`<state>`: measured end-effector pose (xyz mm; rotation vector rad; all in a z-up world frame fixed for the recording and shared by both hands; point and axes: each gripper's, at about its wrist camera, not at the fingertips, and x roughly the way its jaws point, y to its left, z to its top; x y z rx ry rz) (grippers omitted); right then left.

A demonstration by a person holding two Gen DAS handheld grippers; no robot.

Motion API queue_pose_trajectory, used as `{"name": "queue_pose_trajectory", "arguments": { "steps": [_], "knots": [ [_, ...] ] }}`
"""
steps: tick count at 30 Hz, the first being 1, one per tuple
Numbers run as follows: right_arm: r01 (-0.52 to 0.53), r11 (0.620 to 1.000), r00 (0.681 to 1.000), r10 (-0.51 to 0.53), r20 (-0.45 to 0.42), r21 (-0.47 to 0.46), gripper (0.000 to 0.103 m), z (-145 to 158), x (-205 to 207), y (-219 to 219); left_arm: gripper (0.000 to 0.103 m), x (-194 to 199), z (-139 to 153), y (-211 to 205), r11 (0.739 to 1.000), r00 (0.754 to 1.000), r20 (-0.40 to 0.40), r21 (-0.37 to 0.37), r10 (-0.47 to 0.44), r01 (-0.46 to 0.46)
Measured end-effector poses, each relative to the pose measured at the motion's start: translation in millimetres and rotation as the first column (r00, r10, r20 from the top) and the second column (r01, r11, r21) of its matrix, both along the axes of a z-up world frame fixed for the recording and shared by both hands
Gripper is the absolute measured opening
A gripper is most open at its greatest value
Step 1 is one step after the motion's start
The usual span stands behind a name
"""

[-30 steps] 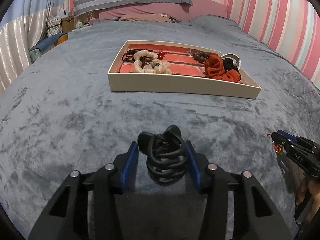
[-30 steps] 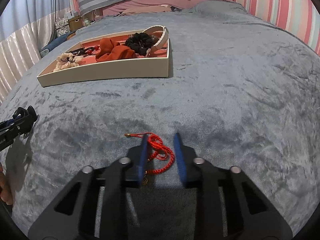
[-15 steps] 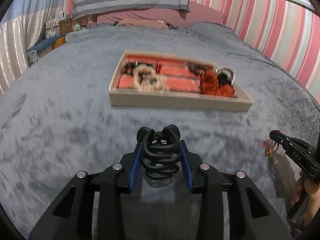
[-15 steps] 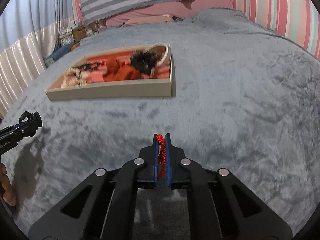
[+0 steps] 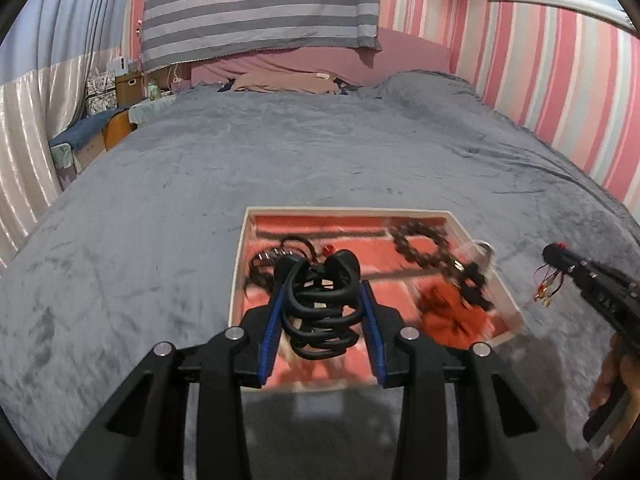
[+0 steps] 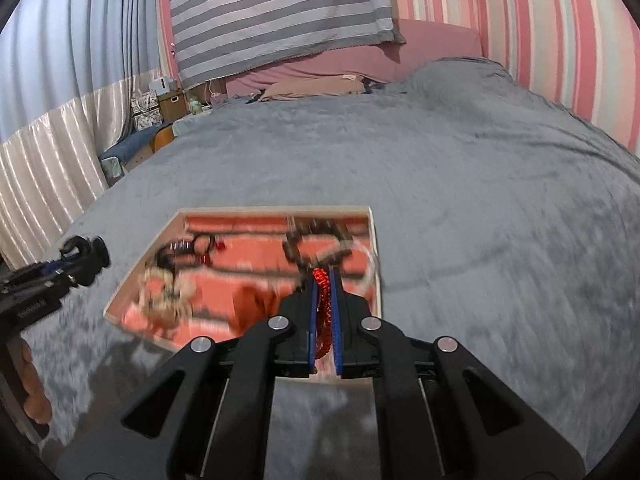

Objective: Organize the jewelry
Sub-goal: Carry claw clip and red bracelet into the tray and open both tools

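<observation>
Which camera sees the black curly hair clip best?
The left wrist view: the black plastic claw hair clip sits large between the left gripper's blue pads. The right wrist view shows only its small blurred tip.

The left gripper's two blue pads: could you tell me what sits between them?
A black hair claw clip, clamped by the left gripper; the left wrist view shows it.

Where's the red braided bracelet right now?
Clamped in the right gripper, the red braided bracelet hangs over the tray's right end, near the brown bead bracelet.
</observation>
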<state>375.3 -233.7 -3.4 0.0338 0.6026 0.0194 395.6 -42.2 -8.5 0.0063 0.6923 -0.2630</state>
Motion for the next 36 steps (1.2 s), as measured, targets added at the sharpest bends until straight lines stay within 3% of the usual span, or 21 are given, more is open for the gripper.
{"name": "queue_pose_trajectory", "arguments": {
  "steps": [6,10,21,22,24,26,32,36],
  "knots": [
    [-0.012,0.999,0.999,0.011,-0.042,-0.038,0.007,-17.8,53.1,11.6,0.037,51.3,-28.8,-8.2,0.998,0.999,-0.047,0.064,0.028,-0.025],
    [0.001,0.998,0.997,-0.005,-0.071,-0.063,0.007,-42.1,74.2,14.5,0.037,73.2,-51.0,-9.1,0.997,0.995,-0.088,0.060,0.046,-0.041],
    [0.025,0.996,0.991,-0.036,-0.126,-0.087,0.009,-75.5,88.0,8.8,0.040,83.2,-84.3,-1.5,0.994,0.989,-0.134,0.087,0.071,-0.059],
    [0.024,0.995,0.991,-0.037,-0.131,-0.100,0.012,-75.1,87.2,9.7,0.043,81.0,-84.9,-0.2,0.995,0.988,-0.133,0.085,0.072,-0.061],
    [0.022,0.994,0.992,-0.035,-0.124,-0.104,0.025,-72.6,82.6,9.2,0.060,76.1,-83.2,3.3,0.995,0.989,-0.125,0.077,0.078,-0.069],
    [0.020,0.996,0.993,-0.030,-0.110,-0.091,0.052,-67.9,77.9,7.8,0.064,70.7,-77.8,6.0,0.995,0.991,-0.109,0.067,0.082,-0.075],
    [0.030,0.996,0.998,-0.035,-0.054,-0.083,0.080,-42.2,51.6,4.1,0.076,44.1,-46.2,12.5,0.997,0.995,-0.063,0.017,0.071,-0.070],
    [0.040,0.996,0.999,-0.041,-0.016,-0.079,0.091,-21.0,18.2,1.2,0.085,10.6,-21.7,17.4,0.998,0.998,-0.012,0.003,0.065,-0.065]
  ]
}}
